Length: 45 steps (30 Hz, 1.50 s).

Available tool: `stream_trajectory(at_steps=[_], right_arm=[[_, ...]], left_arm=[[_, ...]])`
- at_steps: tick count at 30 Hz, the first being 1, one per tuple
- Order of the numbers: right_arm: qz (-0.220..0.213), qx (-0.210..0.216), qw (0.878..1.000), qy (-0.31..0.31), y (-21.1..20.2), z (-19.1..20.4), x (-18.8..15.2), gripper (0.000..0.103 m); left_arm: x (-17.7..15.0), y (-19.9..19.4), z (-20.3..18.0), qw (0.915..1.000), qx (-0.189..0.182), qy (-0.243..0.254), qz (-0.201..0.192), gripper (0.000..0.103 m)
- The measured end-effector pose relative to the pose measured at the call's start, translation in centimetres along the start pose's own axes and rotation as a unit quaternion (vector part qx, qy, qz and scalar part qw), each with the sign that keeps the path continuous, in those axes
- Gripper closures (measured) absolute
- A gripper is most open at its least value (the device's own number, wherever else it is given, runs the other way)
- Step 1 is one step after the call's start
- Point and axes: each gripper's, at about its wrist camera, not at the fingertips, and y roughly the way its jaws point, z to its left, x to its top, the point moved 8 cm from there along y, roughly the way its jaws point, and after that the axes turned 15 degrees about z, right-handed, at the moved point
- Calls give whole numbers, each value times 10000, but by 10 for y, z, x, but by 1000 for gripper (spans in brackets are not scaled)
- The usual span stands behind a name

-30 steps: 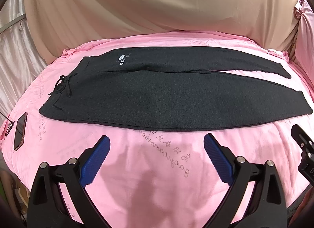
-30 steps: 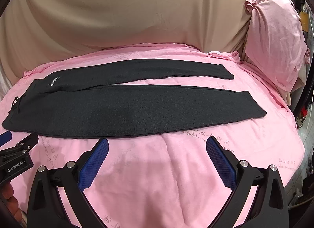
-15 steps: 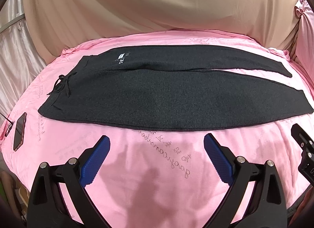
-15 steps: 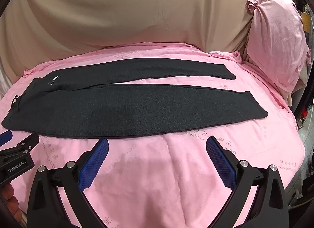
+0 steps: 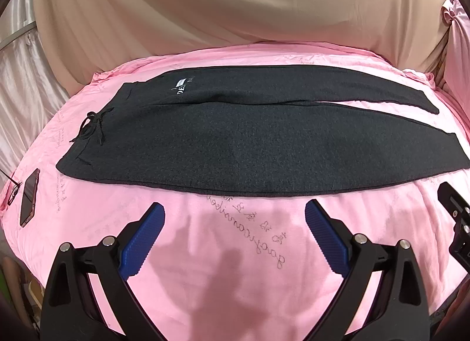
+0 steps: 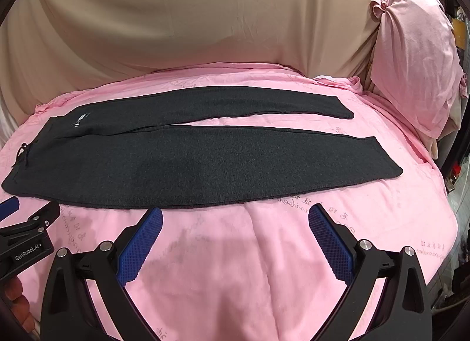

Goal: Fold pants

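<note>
Dark grey pants lie flat and spread out on the pink bedsheet, waistband with a tied drawstring at the left, both legs running to the right. They also show in the right wrist view. My left gripper is open and empty, just short of the near edge of the pants at mid-length. My right gripper is open and empty, just short of the near leg's edge.
A phone lies on the sheet at the left edge. A pink pillow stands at the back right. A beige drape hangs behind the bed. The bed edge drops off at the right.
Both grippers have crept slightly closer to the near edge of the pants. The jaws stay open and the pants have not moved.
</note>
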Motion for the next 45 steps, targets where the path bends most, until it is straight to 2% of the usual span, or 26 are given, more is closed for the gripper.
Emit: stream_trajectory(at_steps=[45], right_arm=[[72, 10, 10000, 11, 6, 5, -1, 5]], left_arm=[[3, 6, -1, 9999, 34, 91, 90, 9]])
